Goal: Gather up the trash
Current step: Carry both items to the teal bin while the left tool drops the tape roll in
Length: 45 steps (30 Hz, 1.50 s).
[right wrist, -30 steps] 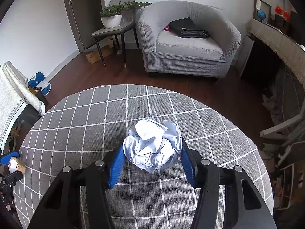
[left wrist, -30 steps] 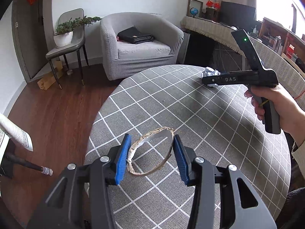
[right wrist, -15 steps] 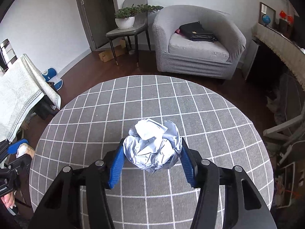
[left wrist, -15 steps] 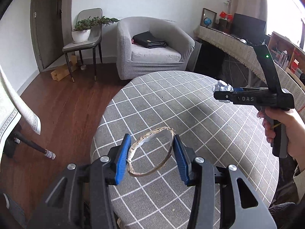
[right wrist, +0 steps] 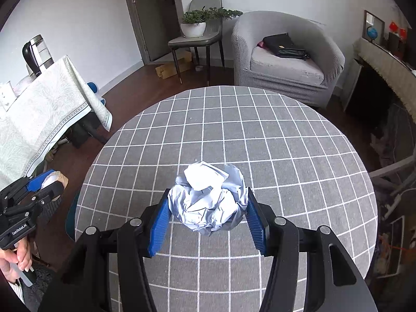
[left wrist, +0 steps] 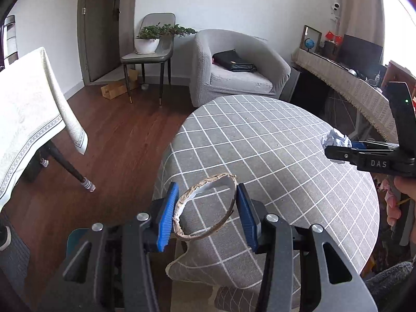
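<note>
My left gripper [left wrist: 206,212] is shut on a thin cardboard tape ring [left wrist: 205,208], held above the near left edge of the round table [left wrist: 260,140] with the grey checked cloth. My right gripper [right wrist: 206,214] is shut on a crumpled white paper ball [right wrist: 208,197], held above the table's middle. In the left wrist view the right gripper [left wrist: 345,148] shows at the right with the paper ball [left wrist: 335,140] at its tip. In the right wrist view the left gripper [right wrist: 39,184] shows at the left edge beside the table.
A white-clothed table [left wrist: 28,119] stands to the left, with a kettle [right wrist: 35,52] on it. A grey armchair [left wrist: 236,70] with a black bag and a chair with a potted plant [left wrist: 150,39] stand behind. A long cloth-covered sideboard [left wrist: 345,80] runs at the right.
Both grippers have risen and drawn back from the table with their loads. The left one has swung left toward the table's edge. Both holds are unchanged.
</note>
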Motion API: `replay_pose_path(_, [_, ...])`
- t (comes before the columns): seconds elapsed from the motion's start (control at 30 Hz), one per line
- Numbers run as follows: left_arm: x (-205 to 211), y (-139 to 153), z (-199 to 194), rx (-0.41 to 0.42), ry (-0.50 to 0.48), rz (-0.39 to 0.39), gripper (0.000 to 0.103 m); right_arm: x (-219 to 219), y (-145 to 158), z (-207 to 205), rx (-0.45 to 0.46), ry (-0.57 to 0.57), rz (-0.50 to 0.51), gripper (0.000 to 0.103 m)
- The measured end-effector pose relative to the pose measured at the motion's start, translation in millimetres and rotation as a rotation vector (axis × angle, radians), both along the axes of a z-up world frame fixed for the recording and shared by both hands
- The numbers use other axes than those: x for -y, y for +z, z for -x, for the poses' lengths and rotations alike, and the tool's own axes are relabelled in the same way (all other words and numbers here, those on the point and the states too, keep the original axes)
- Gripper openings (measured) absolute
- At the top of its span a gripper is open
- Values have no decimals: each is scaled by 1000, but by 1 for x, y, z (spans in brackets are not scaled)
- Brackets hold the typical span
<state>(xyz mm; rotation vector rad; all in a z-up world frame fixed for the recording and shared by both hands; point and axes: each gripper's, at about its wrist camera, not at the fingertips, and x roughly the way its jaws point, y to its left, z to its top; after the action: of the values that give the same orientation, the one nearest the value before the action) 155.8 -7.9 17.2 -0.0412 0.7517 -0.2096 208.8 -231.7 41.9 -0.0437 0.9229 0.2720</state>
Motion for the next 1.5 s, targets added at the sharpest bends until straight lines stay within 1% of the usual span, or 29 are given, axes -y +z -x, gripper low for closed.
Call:
replay_pose_path(0.07, [-9,-4,2,-16,28,-2,48,-8,-2,8,-5,14,7,55])
replay_pose_path(0.17, [-19,-6,8,-22,58,-28,48,-23,-7,15,-9,43,5,55])
replay_pose_path(0.37, [-43,-10,13,-27,126,7,48,-60,-18,20,0,111,-61,55])
replay_pose_path(0.43, [-50,-17,11,-53,153,3,48,-73,-22,20,1,142,-74,55])
replay_pose_path(0.53, [-64,-24,7,-80,177,24,48,-88,-18,16,12,176,-93,55])
replay_pose_path(0.73, [-95,-43,6,-122,245,-16,48,-123,-7,18,39,248,-156,55])
replay_pose_path(0.8, [-108,-53,7,-146,267,-31,48,-138,-6,18,37,271,-172,55])
replay_pose_path(0.9, [-126,-68,8,-186,290,-57,48,-160,-9,16,36,301,-170,55])
replay_pose_path(1.07, [-157,-95,9,-269,321,-80,48,-194,-20,13,16,338,-176,55])
replay_pose_path(1.3, [-198,-133,7,-397,359,-29,49,-248,-36,13,-15,399,-167,55])
replay_pose_path(1.5, [-226,-169,10,-516,385,-17,49,-286,-49,13,-49,444,-162,55])
